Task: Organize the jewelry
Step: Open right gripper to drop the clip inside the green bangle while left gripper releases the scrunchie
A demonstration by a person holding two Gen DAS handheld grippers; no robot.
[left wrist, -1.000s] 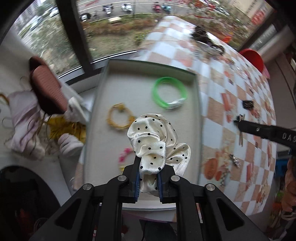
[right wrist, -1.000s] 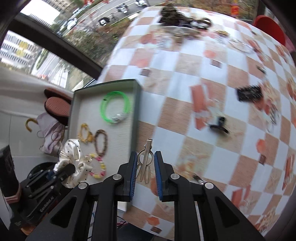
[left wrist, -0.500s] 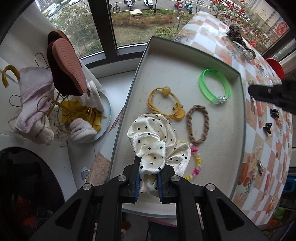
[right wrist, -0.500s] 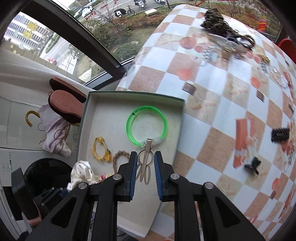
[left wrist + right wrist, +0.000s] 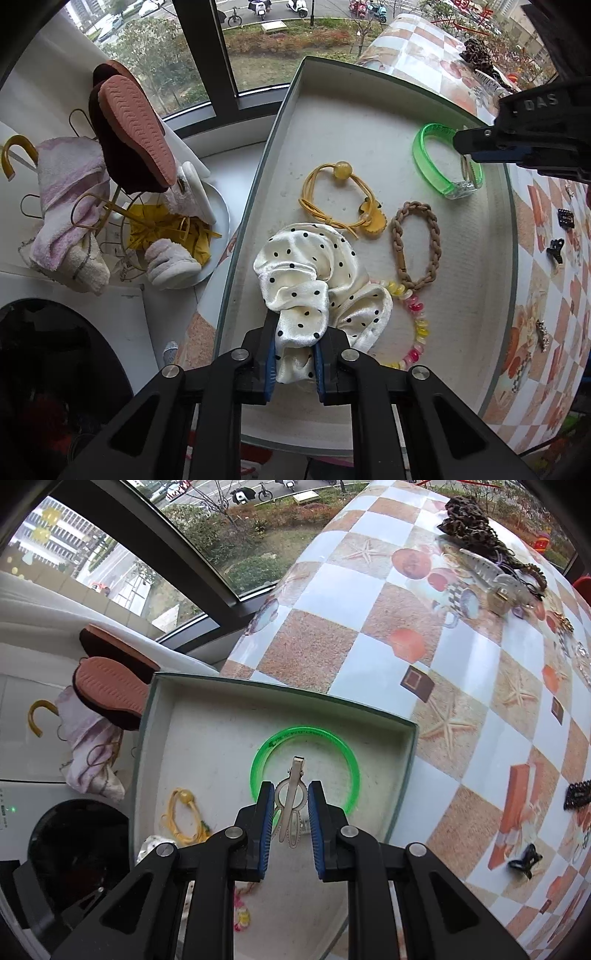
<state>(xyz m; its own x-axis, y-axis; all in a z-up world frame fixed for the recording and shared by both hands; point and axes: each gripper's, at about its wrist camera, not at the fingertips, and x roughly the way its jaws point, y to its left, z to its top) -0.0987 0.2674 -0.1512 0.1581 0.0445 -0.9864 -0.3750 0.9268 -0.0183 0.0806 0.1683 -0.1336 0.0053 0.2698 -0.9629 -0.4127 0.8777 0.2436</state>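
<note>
My left gripper (image 5: 294, 356) is shut on a cream scrunchie with black dots (image 5: 314, 273), held low over the near left part of the grey tray (image 5: 369, 114). In the tray lie a yellow hair tie (image 5: 341, 201), a brown braided band (image 5: 417, 243), a pastel bead bracelet (image 5: 415, 321) and a green bangle (image 5: 430, 162). My right gripper (image 5: 291, 812) is shut on a silver hair clip (image 5: 293, 799), which hangs above the green bangle (image 5: 306, 734); it enters the left wrist view from the right (image 5: 480, 147).
On the checkered tablecloth (image 5: 424, 646) lie black claw clips (image 5: 524, 860), a dark beaded pile (image 5: 469, 520) and more clips at the far end. Left of the tray, below the table edge, stand a slipper rack (image 5: 129, 129) and a dark drum (image 5: 44, 369).
Both grippers came down over the tray. The right one moved left from the tablecloth to above the green bangle, clip still held. The scrunchie sank nearer the tray floor.
</note>
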